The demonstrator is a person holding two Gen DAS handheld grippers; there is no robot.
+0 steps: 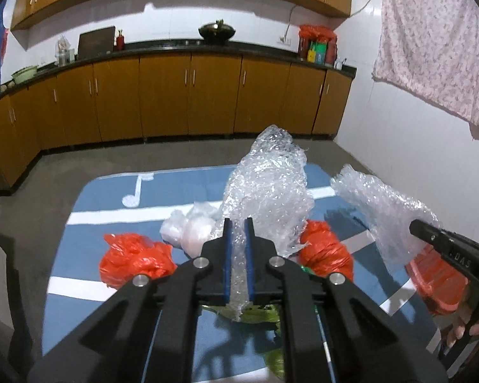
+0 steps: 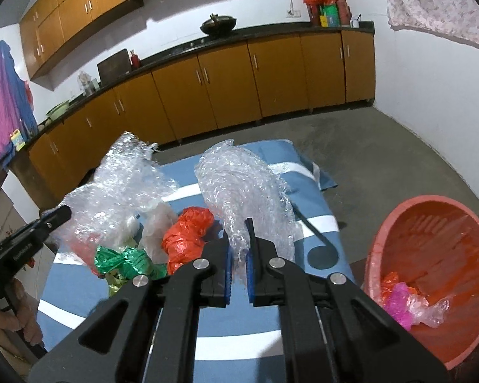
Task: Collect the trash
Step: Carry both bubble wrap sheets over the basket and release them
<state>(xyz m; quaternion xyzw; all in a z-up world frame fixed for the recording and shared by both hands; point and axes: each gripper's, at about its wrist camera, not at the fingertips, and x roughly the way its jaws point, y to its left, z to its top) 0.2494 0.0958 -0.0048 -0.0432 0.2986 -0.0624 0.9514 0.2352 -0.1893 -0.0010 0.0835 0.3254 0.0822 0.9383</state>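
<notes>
My left gripper (image 1: 238, 221) is shut on the lower end of a crumpled sheet of clear bubble wrap (image 1: 268, 188), held up above the blue mat (image 1: 89, 255). My right gripper (image 2: 236, 223) is shut on a second sheet of bubble wrap (image 2: 245, 188), also lifted. Each gripper shows in the other's view: the right gripper (image 1: 415, 225) at the right, the left gripper (image 2: 67, 211) at the left with its wrap (image 2: 124, 178). On the mat lie red bags (image 1: 134, 258) (image 1: 325, 249), a white bag (image 1: 191, 226) and a green bag (image 2: 124, 260).
A red plastic basin (image 2: 424, 199) stands on the floor to the right of the mat, holding pink and clear trash (image 2: 402, 300). Orange kitchen cabinets (image 1: 162, 95) run along the far wall. A patterned cloth (image 1: 437, 38) hangs at the upper right. A person's hand (image 1: 462, 325) holds the right gripper.
</notes>
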